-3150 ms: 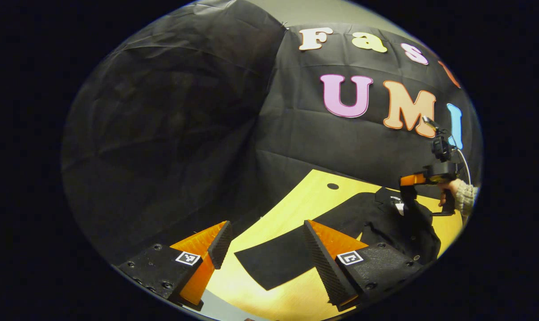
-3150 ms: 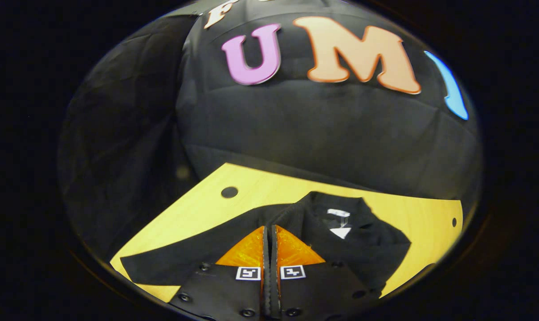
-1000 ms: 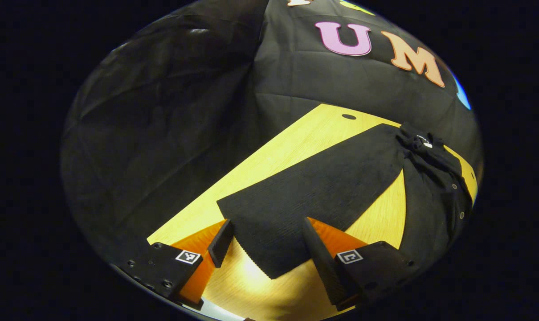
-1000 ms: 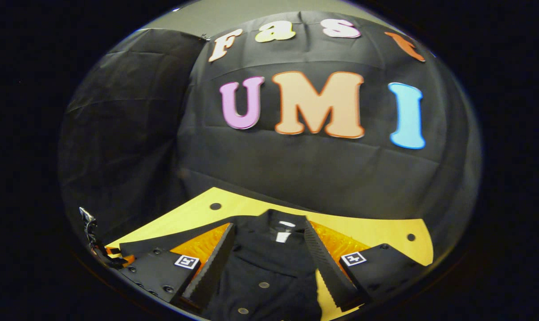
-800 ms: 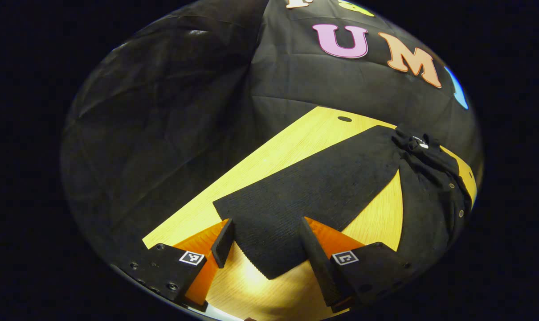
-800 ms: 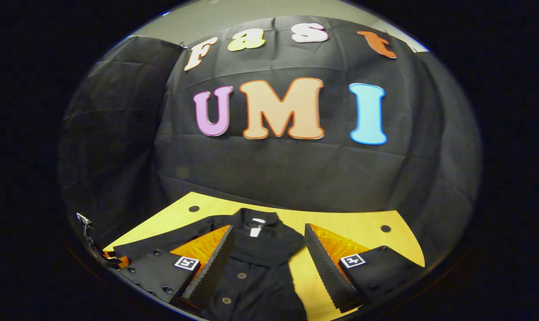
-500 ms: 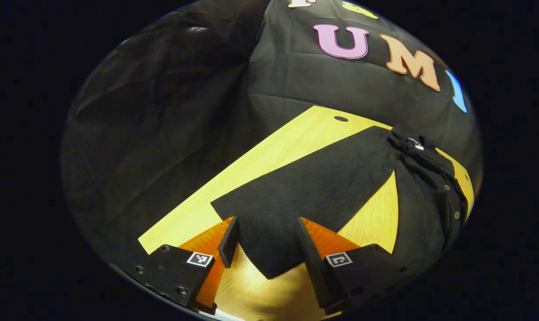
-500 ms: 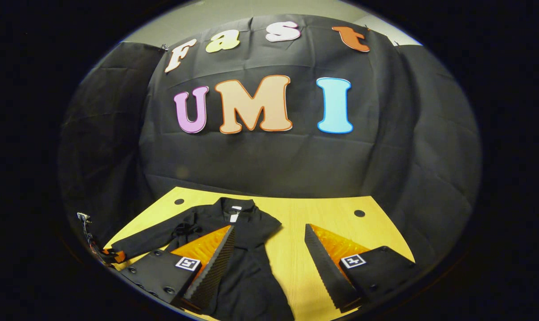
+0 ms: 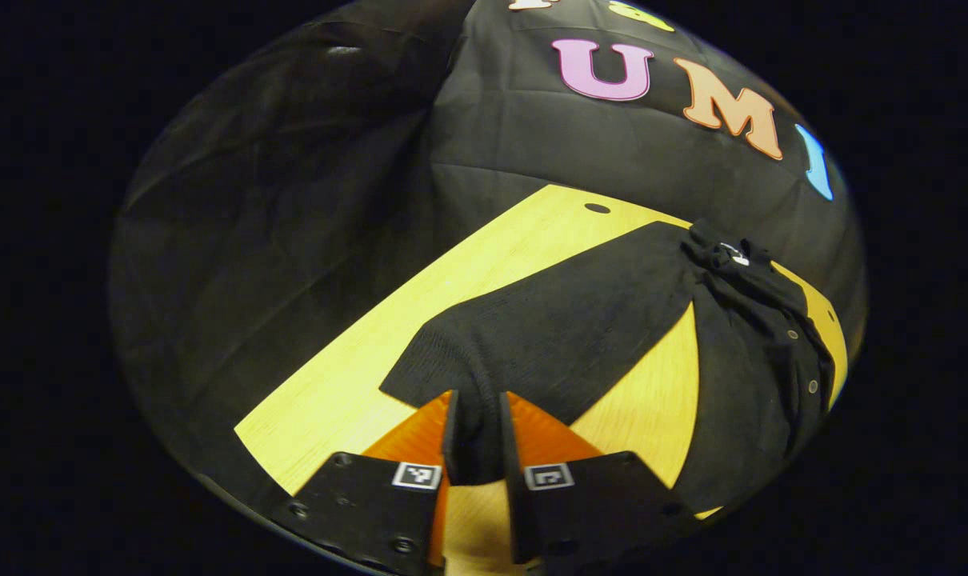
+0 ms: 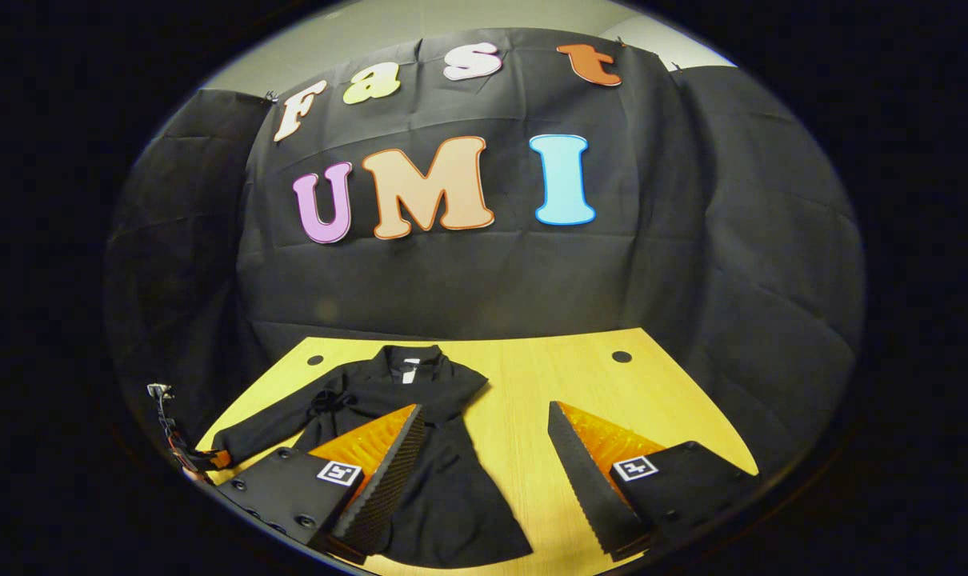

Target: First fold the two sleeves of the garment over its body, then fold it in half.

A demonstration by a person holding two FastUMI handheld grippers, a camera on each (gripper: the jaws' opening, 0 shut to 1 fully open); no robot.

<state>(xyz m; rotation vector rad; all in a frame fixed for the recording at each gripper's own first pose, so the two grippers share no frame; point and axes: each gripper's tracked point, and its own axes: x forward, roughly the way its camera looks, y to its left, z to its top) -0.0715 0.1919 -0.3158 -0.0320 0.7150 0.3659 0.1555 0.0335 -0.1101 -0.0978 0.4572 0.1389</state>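
Black cloth walls close off the booth behind a pale wooden desk (image 9: 348,384), and on that desk lies the dark garment (image 10: 444,480), collar toward the wall.

Nearest the camera in the left gripper view, at the bottom centre of the frame, the left gripper (image 9: 474,436) has its two fingers drawn close together with the cuff end of the left sleeve (image 9: 564,328) bunched between them; both fingers appear to press on the cloth. From that pinch the sleeve runs as a long flat band up and to the right of the frame, toward the shoulder and the rumpled collar (image 9: 728,256) at the upper right. The buttoned body (image 9: 760,376) hangs down the right side of the frame, with a wedge of bare desk between it and the sleeve. So the sleeve's long axis points away from the gripper on a slant, and the body lies to the right of it; folding this sleeve likely means carrying the cuff rightward across that bare wedge onto the body.

In the right gripper view the right gripper (image 10: 484,480) sits at the bottom of the frame, fingers wide apart and holding nothing, above the garment's lower edge. Farther off, at the lower left edge, the left gripper shows small at the sleeve's tip. The left gripper is plainly the nearer one for this fold.
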